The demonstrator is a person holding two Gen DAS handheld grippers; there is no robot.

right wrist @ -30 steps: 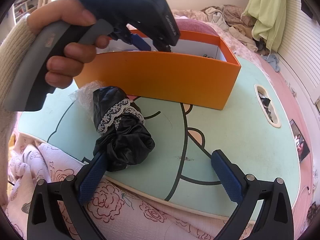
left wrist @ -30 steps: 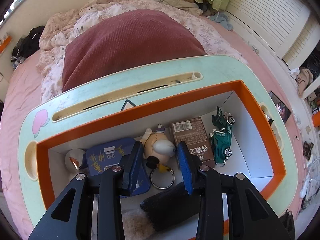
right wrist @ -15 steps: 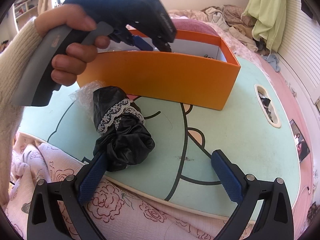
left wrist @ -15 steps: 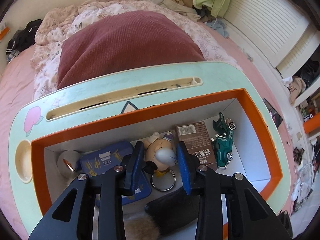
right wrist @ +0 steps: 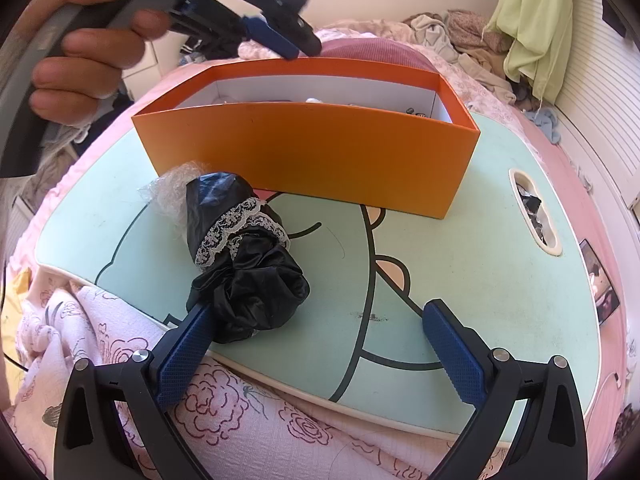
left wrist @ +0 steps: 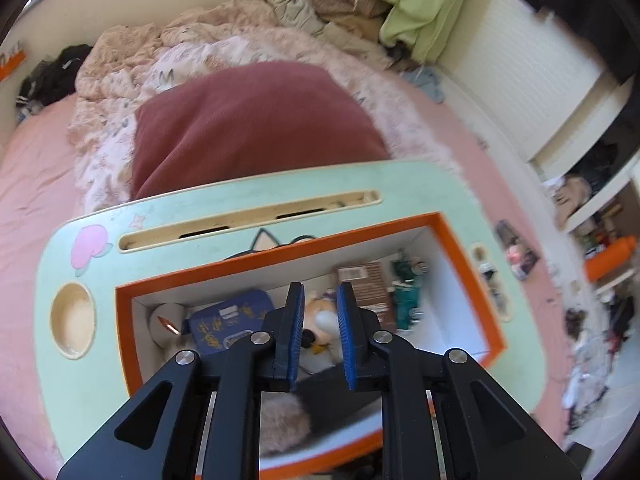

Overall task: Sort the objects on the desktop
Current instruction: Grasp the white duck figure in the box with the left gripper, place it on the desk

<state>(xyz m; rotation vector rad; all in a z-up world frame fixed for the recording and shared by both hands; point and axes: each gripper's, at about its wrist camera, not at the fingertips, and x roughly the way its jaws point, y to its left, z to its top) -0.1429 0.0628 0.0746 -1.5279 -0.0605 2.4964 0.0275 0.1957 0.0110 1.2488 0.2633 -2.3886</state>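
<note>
An orange box (left wrist: 280, 255) (right wrist: 320, 152) stands on the mint lap desk (left wrist: 192, 216) (right wrist: 460, 240). Inside it lie a plush toy (left wrist: 320, 320), a blue pouch (left wrist: 232, 316), a brown packet (left wrist: 368, 288), a green toy car (left wrist: 408, 296) and a dark furry brush (left wrist: 340, 392). My left gripper (left wrist: 320, 288) (right wrist: 298, 46) hovers above the box, its jaws closing with nothing between them. In front of the box rests a black lace-trimmed fabric bundle (right wrist: 248, 276). My right gripper (right wrist: 318, 312) stands wide open over the desk's near edge, with its left finger beside the bundle.
Crumpled bubble wrap (right wrist: 176, 192) lies behind the bundle. A maroon pillow (left wrist: 248, 128) and rumpled bedding lie beyond the desk. The desk has a round cup recess (left wrist: 72, 320), a long slot (left wrist: 248, 216) and a side slot (right wrist: 534, 212). A hand (right wrist: 84, 52) holds the left gripper.
The left gripper has lifted up out of the box and its jaws have drawn closer together, holding nothing. The right gripper and the bundle have stayed put.
</note>
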